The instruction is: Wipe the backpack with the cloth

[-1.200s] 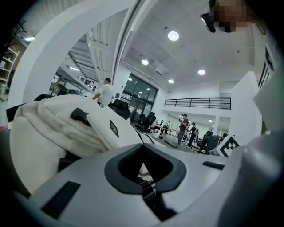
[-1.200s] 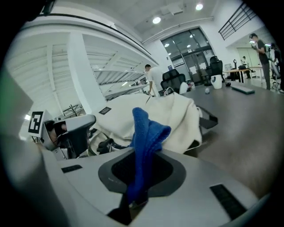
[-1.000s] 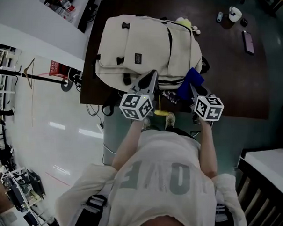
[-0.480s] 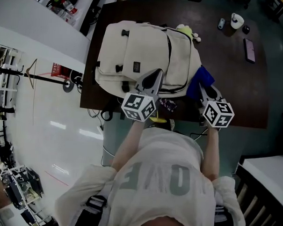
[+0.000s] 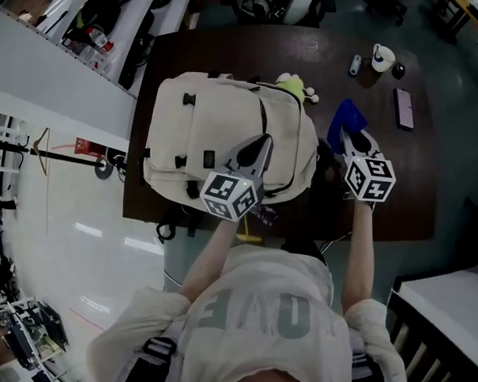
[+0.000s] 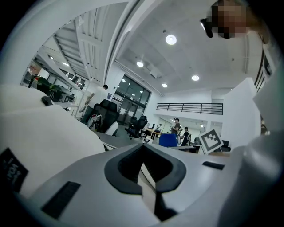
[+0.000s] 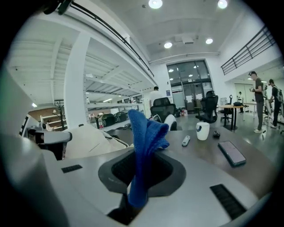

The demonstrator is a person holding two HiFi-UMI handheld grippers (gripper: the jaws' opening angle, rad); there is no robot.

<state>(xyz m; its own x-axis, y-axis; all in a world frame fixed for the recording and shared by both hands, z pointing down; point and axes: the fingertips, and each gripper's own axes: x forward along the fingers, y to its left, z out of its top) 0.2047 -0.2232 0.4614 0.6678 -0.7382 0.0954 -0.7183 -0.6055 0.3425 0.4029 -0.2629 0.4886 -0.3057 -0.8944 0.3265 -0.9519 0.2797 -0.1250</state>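
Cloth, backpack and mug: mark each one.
cloth (image 7: 144, 146): right gripper view, middle fold.
backpack (image 5: 214, 122): head view, front panel.
mug (image 7: 203, 131): right gripper view, its side.

A dark brown table (image 5: 229, 51) stands on a floor (image 5: 56, 218) that is glossy and pale at the left — duller and greenish at the right. A long white counter (image 5: 62, 68) runs near the table's left end, beside a black coat stand (image 5: 104, 168). Round ceiling lights (image 6: 171, 40) shine on white walls, a white column (image 7: 77, 84), tall glass doors (image 7: 193, 84), a railed balcony (image 6: 191, 107) and black office chairs (image 7: 208, 108).
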